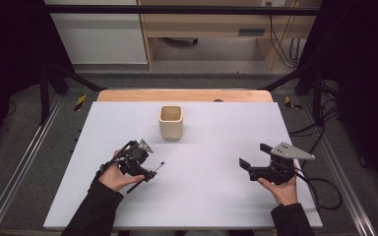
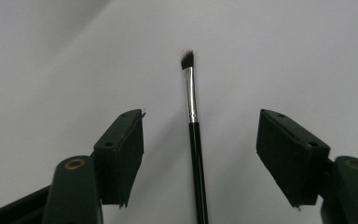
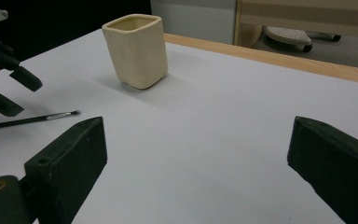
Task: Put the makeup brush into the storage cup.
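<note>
A person sat at a white table (image 1: 216, 196) and held a claw in each hand. The left gripper (image 1: 145, 164) was over a thin makeup brush (image 2: 193, 135) that lay flat on the table. In the left gripper view, its jaws were wide open, one on each side of the brush, and did not touch it. The brush had a black handle, a silver neck and dark bristles at the far end.

The right gripper (image 1: 255, 160) was well apart from it, on the other side of the table. Its jaws were wide open too, and it held nothing.

A cream cup (image 1: 171, 122) with a square mouth stood upright near the far middle of the table. In the right gripper view, the brush lay near the cup, with its bristles pointed toward it.
</note>
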`<state>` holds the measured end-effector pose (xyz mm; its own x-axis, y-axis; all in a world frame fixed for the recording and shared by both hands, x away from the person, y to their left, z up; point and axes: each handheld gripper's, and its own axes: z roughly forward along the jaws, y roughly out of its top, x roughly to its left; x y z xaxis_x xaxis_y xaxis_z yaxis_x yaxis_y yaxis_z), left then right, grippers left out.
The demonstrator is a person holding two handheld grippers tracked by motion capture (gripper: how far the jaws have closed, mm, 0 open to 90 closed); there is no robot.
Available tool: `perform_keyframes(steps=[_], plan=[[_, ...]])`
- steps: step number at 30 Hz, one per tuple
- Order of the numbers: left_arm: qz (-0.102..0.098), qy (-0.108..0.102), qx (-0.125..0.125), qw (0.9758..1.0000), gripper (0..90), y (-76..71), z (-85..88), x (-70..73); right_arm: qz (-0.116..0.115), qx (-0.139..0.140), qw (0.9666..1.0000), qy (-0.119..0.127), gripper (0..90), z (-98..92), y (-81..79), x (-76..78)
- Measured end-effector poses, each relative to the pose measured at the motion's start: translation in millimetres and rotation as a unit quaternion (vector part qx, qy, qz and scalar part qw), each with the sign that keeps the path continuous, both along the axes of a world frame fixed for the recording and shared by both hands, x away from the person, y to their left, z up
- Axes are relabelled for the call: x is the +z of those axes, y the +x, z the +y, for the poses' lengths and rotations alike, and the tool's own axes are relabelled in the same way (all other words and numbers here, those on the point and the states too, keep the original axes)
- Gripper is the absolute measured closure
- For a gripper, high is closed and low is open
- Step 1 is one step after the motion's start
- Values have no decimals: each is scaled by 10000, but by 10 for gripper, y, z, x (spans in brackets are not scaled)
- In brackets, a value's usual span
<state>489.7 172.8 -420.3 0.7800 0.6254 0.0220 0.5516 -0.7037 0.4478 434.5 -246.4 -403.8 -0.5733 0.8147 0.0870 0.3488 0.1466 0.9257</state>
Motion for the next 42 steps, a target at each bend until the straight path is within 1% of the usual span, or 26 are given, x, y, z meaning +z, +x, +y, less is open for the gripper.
perform_keyframes(steps=[3,9,12,16,17,18,19,20,21,22,23,24,26,30,33,36,42], plan=[[80,77,-77,9999,348,14,-37,-38,24,16,10000,-43,50,4,2,-6],[253,155,-71,9995,402,65,-61,-91,20,10,10000,-19,50,0,0,1],[257,210,-61,9994,421,74,-75,-108,9,17,10000,-24,50,2,2,-4],[374,274,-55,9989,481,93,-94,-139,33,34,10000,-36,50,13,3,-10],[399,277,-52,9988,520,101,-94,-147,31,32,10000,-32,50,10,4,-9],[418,289,-60,9987,520,112,-94,-153,31,32,10000,-32,50,10,4,-9],[431,318,-81,9985,549,121,-93,-158,23,32,10000,-40,50,9,5,-10],[443,313,-75,9985,549,127,-93,-166,23,32,10000,-40,50,9,5,-10],[478,297,-55,9984,574,128,-96,-174,29,44,10000,-54,50,9,2,-11],[498,323,-79,9982,574,132,-96,-179,29,44,10000,-54,50,9,2,-11],[518,339,-96,9980,604,134,-99,-185,19,52,10000,-37,50,9,3,-10],[535,345,-109,9979,604,131,-105,-193,19,52,10000,-37,50,9,3,-10],[536,415,-152,9976,632,134,-111,-208,21,56,10000,-36,50,8,1,-8],[567,453,-138,9973,688,135,-106,-224,28,49,10000,-40,50,9,2,-10],[602,446,-129,9971,705,132,-107,-237,29,55,10000,-45,50,9,1,-10],[612,510,-167,9967,720,129,-115,-248,19,53,10000,-45,50,8,2,-9],[583,527,-158,9968,773,122,-114,-251,28,48,10000,-37,50,5,1,-7]])
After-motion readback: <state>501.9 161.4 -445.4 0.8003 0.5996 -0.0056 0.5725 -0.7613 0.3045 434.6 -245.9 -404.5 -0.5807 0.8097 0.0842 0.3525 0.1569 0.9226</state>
